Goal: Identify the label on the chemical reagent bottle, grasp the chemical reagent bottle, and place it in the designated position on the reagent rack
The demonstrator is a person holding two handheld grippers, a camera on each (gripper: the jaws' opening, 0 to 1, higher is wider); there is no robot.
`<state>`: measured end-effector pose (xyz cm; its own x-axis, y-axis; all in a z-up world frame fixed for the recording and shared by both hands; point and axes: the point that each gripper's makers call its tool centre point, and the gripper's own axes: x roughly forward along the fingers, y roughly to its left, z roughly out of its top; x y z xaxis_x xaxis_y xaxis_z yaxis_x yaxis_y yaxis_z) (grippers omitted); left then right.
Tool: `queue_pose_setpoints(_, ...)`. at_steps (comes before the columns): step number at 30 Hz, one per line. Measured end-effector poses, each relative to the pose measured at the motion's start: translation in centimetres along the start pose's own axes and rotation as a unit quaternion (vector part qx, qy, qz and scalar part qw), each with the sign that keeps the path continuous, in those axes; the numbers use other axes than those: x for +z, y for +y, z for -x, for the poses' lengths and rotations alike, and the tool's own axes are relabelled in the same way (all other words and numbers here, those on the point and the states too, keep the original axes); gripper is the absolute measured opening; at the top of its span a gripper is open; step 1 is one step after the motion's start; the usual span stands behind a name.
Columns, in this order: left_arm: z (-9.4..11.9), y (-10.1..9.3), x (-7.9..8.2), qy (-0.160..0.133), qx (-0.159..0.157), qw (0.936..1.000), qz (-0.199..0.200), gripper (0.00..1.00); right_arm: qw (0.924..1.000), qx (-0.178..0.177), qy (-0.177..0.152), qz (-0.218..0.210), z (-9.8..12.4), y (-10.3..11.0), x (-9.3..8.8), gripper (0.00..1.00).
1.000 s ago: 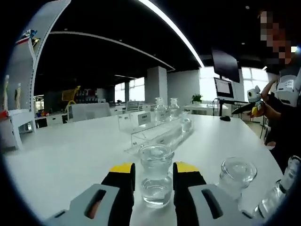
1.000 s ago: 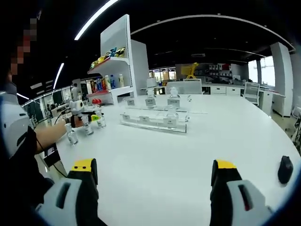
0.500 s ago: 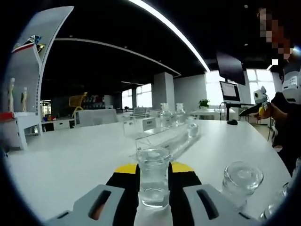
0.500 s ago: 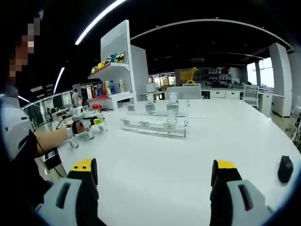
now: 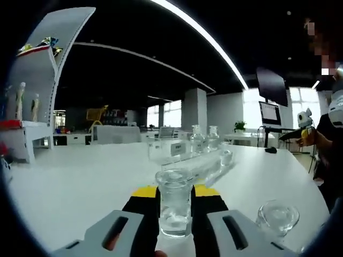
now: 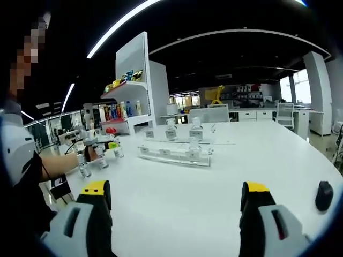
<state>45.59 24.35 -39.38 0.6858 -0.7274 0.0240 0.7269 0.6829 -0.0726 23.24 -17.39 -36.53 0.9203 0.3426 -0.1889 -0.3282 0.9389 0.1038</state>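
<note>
My left gripper is closed on a clear bottle, held above the white table, with the rack farther ahead and a second bottle to the right. My right gripper is wide open over the table, with nothing between the jaws.

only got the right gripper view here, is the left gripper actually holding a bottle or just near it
Observer: In the left gripper view its jaws are shut on a clear glass bottle.
Operator: is the rack ahead of it
Observer: Yes, the clear reagent rack stands straight beyond the bottle.
Operator: any other bottle close by
Observer: One more glass bottle stands on the table to its right.
</note>
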Motion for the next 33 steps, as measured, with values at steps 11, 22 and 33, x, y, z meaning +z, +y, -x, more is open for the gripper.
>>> queue_pose_setpoints(11, 0.2, -0.1, 5.6, -0.007, 0.021, 0.9996, -0.019, 0.22, 1.0, 0.0, 0.0, 0.001, 0.8, 0.1, -0.1, 0.97)
queue_pose_setpoints(22, -2.5, -3.3, 13.0, -0.004, -0.023, 0.9995, -0.022, 0.22, 1.0, -0.006, 0.003, 0.002, 0.8, -0.1, -0.2, 0.97)
queue_pose_setpoints(33, -7.9, -6.0, 15.9, 0.018, -0.077, 0.9967, -0.02, 0.22, 0.9999, -0.012, -0.01, -0.002, 1.0, -0.4, 0.5, 0.97)
